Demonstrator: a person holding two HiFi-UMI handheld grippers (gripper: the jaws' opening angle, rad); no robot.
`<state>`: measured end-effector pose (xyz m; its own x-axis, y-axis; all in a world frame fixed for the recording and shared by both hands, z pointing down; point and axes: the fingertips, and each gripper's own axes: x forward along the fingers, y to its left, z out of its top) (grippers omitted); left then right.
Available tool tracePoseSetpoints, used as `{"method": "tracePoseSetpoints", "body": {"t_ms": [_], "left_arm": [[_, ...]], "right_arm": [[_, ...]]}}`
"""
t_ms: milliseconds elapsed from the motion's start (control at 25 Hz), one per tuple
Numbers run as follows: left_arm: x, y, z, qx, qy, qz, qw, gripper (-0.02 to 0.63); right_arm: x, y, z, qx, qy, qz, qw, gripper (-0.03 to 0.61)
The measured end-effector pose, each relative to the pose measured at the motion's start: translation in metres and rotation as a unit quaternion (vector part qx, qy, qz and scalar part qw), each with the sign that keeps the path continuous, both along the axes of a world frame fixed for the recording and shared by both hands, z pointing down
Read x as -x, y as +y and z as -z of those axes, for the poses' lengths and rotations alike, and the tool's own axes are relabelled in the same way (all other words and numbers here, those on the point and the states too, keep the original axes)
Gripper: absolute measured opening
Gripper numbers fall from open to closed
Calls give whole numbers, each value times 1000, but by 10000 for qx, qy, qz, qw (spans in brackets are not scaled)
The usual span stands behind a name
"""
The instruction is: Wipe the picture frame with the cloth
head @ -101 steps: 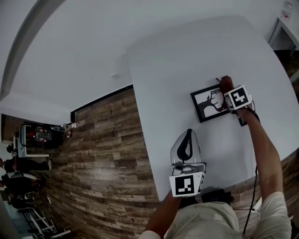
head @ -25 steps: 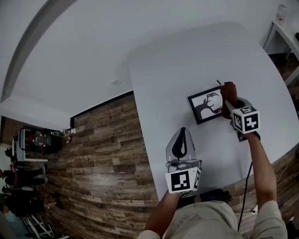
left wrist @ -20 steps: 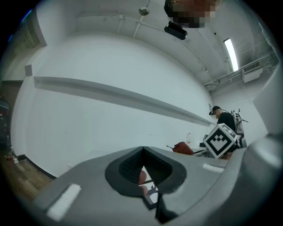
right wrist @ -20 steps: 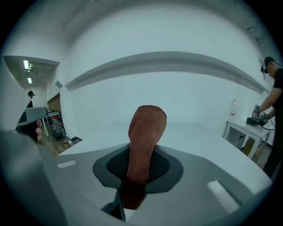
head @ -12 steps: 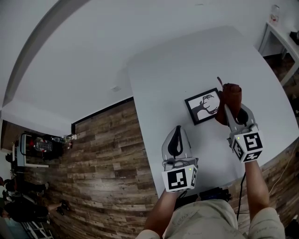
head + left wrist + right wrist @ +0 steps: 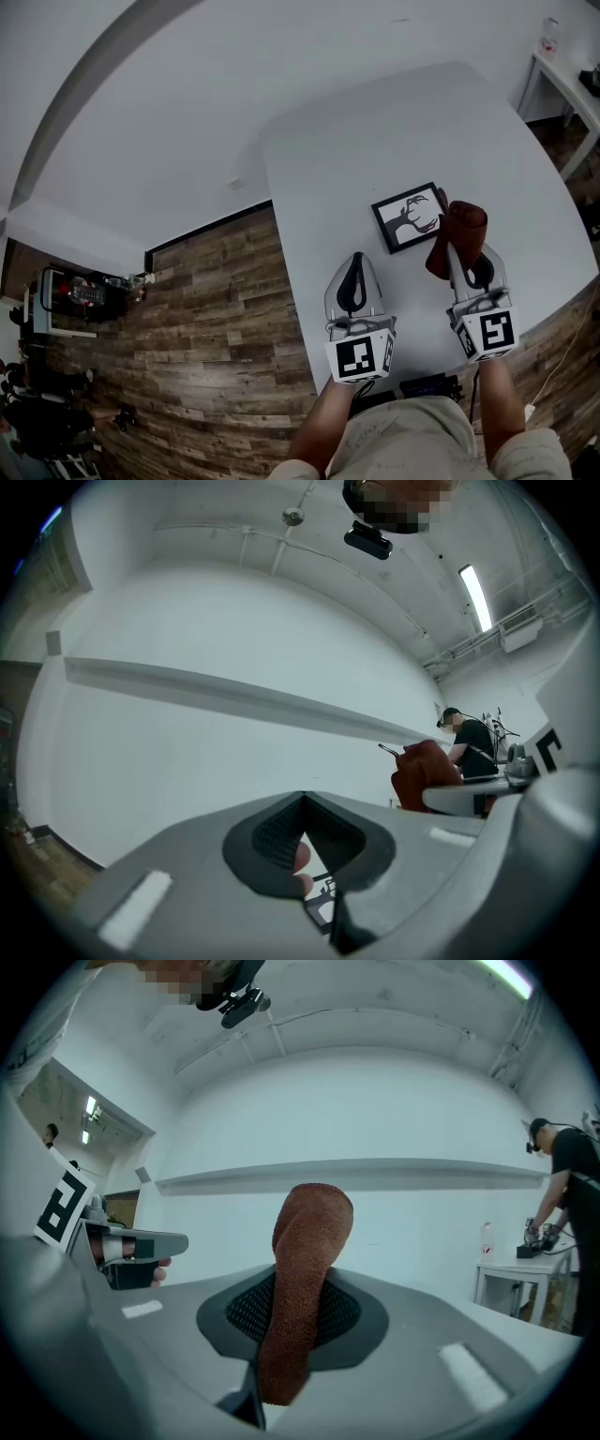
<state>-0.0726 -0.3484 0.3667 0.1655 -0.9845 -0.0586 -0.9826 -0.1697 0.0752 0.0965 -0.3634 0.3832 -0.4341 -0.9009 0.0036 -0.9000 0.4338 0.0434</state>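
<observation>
With my right claw (image 6: 464,270) clenched on the rust cloth (image 6: 458,232) just beside the picture frame (image 6: 409,217) lying flat on the table (image 6: 375,122) (left claw (image 6: 358,262) pinched shut, empty), wiping might skid the unsteadied frame.

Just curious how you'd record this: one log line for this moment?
right gripper: shut on cloth, held off table | left gripper: shut, empty | picture frame: flat on table

Bright even light, fisheye edges, sharp
</observation>
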Motion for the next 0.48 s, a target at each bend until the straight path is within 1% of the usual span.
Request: {"method": "tracePoseSetpoints", "body": {"t_ms": [480], "left_arm": [[6,-1,3,-5,-87,18,10000,0]], "right_arm": [[-1,-5,4,-55,73,-72,9999,95]]}}
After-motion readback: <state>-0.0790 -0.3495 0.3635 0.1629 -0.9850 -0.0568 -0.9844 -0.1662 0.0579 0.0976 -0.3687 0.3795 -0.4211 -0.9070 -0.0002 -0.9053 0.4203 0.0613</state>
